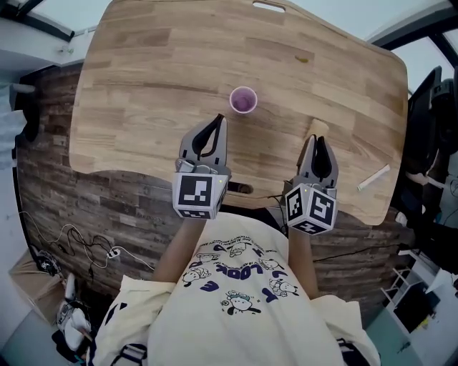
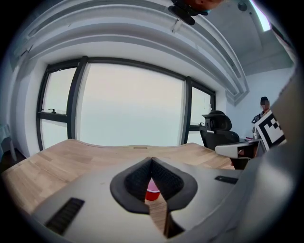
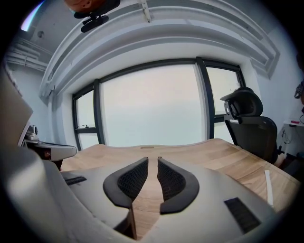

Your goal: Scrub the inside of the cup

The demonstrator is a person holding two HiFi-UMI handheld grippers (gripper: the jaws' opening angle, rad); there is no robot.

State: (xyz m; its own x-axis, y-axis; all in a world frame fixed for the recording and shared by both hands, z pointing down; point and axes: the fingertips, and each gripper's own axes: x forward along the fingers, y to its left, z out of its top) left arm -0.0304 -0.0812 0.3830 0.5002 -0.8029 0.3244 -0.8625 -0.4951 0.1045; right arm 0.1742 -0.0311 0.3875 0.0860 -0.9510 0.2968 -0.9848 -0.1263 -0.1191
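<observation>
This looks like an office to me: a broad light wooden counter (image 1: 143, 86) with a cable slot (image 1: 269, 6), a black high-backed swivel chair (image 3: 251, 123) beside it, wide dark-framed windows (image 3: 152, 109) beyond it, and dark plank flooring (image 1: 93, 207) with loose cables (image 1: 79, 246) below it.

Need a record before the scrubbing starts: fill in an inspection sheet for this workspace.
Surface: wooden table, with a small dark spot towards the far edge.
Job's things: cup upright mid-table, just ahead of the left gripper; no scrubbing tool identified.
Clutter: white stick lying near the table's right edge.
Grippers: left gripper shut, empty; right gripper jaws slightly apart, empty.
Cables: loose cables on the floor to the left.
Surroundings: large windows, black office chair, wood-patterned floor.
</observation>
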